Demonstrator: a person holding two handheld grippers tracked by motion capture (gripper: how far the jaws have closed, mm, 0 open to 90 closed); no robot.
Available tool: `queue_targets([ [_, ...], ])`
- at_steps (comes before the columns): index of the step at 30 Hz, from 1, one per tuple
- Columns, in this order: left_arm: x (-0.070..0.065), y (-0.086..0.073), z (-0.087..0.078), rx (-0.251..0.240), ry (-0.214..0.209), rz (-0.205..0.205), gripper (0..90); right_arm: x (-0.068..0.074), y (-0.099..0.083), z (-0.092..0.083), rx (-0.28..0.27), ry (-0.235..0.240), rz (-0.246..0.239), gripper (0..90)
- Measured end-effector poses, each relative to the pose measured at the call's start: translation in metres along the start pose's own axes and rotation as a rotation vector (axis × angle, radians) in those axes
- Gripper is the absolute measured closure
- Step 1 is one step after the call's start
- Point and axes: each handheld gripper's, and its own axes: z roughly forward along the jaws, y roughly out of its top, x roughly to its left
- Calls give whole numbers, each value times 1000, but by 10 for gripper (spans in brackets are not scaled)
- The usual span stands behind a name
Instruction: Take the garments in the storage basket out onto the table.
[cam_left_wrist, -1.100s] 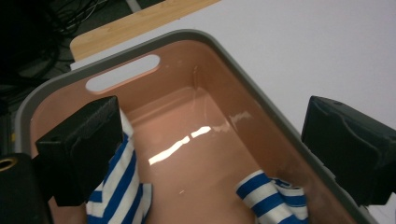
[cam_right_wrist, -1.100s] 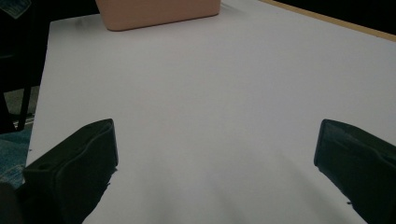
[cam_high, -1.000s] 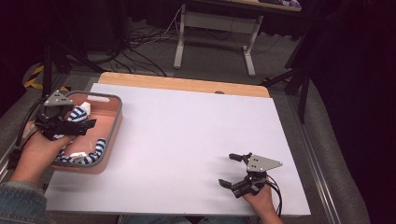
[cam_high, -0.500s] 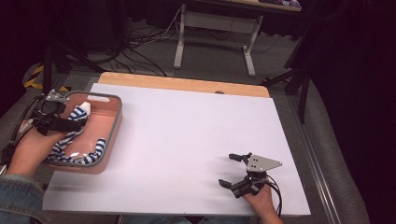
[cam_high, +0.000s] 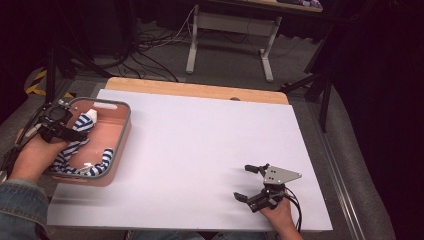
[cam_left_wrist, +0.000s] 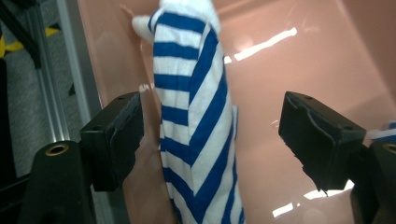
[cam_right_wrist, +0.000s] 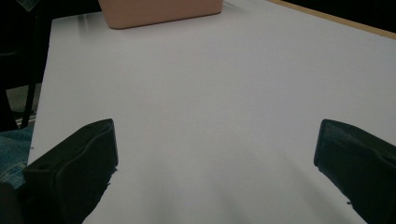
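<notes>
On the left edge of the white table (cam_high: 200, 145) I count one pink bin (cam_high: 120, 131), and inside it I can make out two blue-and-white striped cloth pieces: one striped sock (cam_left_wrist: 196, 121) lying along the bin's left wall, and a second striped piece (cam_high: 95, 165) at the near end of the bin. Whether those two are separate socks or one garment folded over I cannot tell, since my left hand (cam_high: 32, 155) covers the stretch between them in the high view.

I have two grippers working. My left gripper (cam_left_wrist: 212, 135) reaches into the bin with its jaws on either side of the sock; they have just been closing, yet both pads stand clear of the fabric, so nothing is grasped. The sock's lower end runs out of the bottom of the left gripper view, and its top end bunches against the bin wall where I cannot read its shape.

My right gripper (cam_high: 250, 182) sits near the table's front right corner, well apart from the bin, jaws spread wide over bare white surface, released. From the right gripper view the bin (cam_right_wrist: 159, 11) is cut off by the top edge, contents hidden.
</notes>
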Motion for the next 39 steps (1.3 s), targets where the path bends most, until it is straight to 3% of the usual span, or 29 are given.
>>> queue_targets([
  [4,1,2,8,39,-6,-22,246,0,0,0,1,0,-1,0],
  [13,-3,6,21,123,12,-9,281,0,0,0,3,2,-2,0],
  [18,-4,7,23,133,34,15,343,0,0,0,5,4,-3,0],
  [21,-4,7,27,161,21,18,370,1,0,1,7,6,-3,0],
  [26,-6,8,29,176,37,23,460,1,0,1,6,8,-2,0],
  [29,-8,8,32,207,54,36,606,0,0,0,2,15,3,0],
  [30,-9,8,31,211,61,41,606,0,0,0,2,15,3,0],
  [35,-10,8,29,195,69,38,760,0,0,0,5,13,1,0],
  [39,-8,8,22,156,68,30,785,0,0,0,5,13,2,0],
])
